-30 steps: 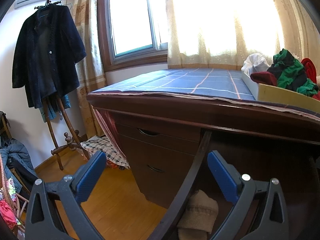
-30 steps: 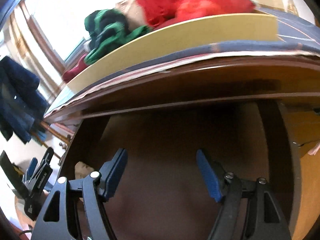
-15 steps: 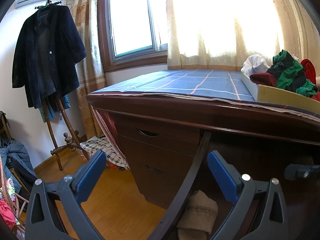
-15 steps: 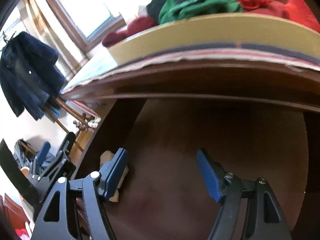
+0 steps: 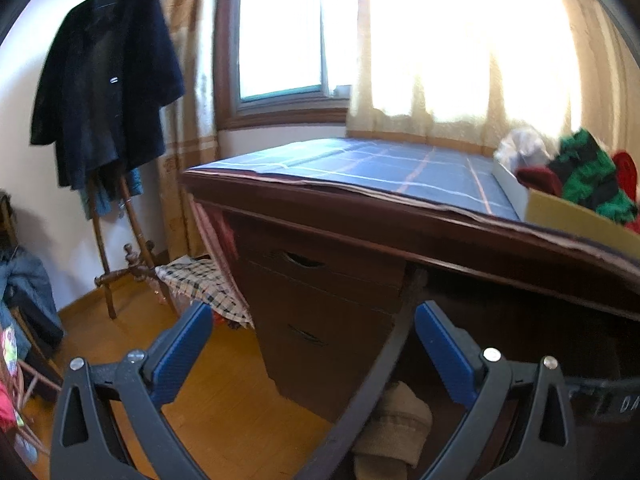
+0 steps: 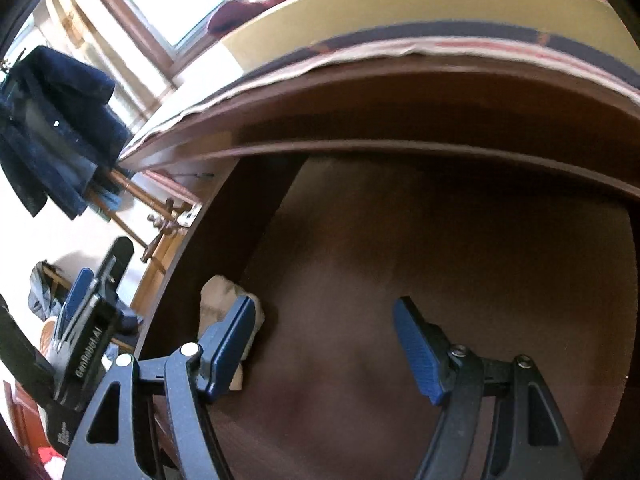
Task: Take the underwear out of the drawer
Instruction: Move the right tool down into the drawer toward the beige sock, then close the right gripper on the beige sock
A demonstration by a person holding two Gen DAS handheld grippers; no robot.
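My right gripper (image 6: 324,344), jaws spread and empty, sits nearer the crumpled beige cloth underwear (image 6: 218,300), just beyond its left finger in the open dark-wood drawer (image 6: 460,280); my left gripper (image 5: 312,354) hangs open too.

The left wrist view looks from low in front of the bench (image 5: 360,200), facing its left end and the far window (image 5: 280,28). The right wrist view sits nearer, tilted down into the open drawer (image 6: 440,280) under the bench top. Both share the bench edge, the hanging coat (image 5: 104,80) and the beige bundle (image 6: 224,300).
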